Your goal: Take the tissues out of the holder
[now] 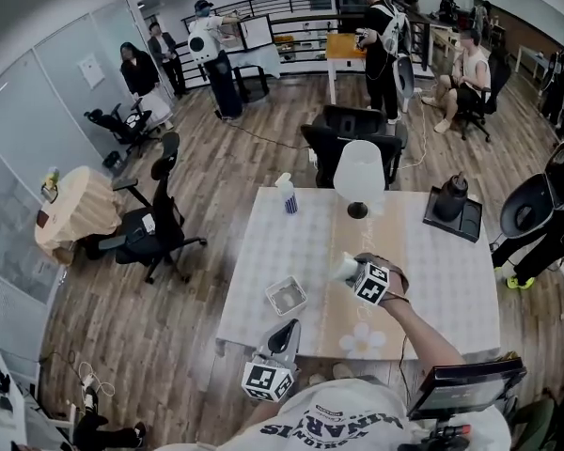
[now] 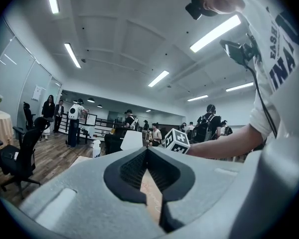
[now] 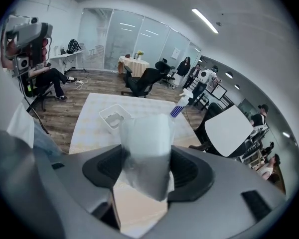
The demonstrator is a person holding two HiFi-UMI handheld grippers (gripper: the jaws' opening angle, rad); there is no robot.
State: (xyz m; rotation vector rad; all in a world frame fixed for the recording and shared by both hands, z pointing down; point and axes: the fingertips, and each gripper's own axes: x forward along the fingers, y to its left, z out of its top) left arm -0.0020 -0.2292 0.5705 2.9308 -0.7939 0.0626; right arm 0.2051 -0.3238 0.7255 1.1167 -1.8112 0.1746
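A white, square tissue holder sits on the pale table near its front left; in the right gripper view the holder lies ahead, with nothing seen in it. My right gripper hangs over the table's middle, to the right of the holder, shut on a translucent pack of tissues. That pack fills the gap between the right gripper's pads. My left gripper is at the table's front edge, just below the holder. In its own view the left gripper points level, its tips meeting on nothing.
A white lamp stands at the table's far middle, a spray bottle at the far left, and a black tray with a dark bottle at the far right. Office chairs stand around the table. Several people are further off.
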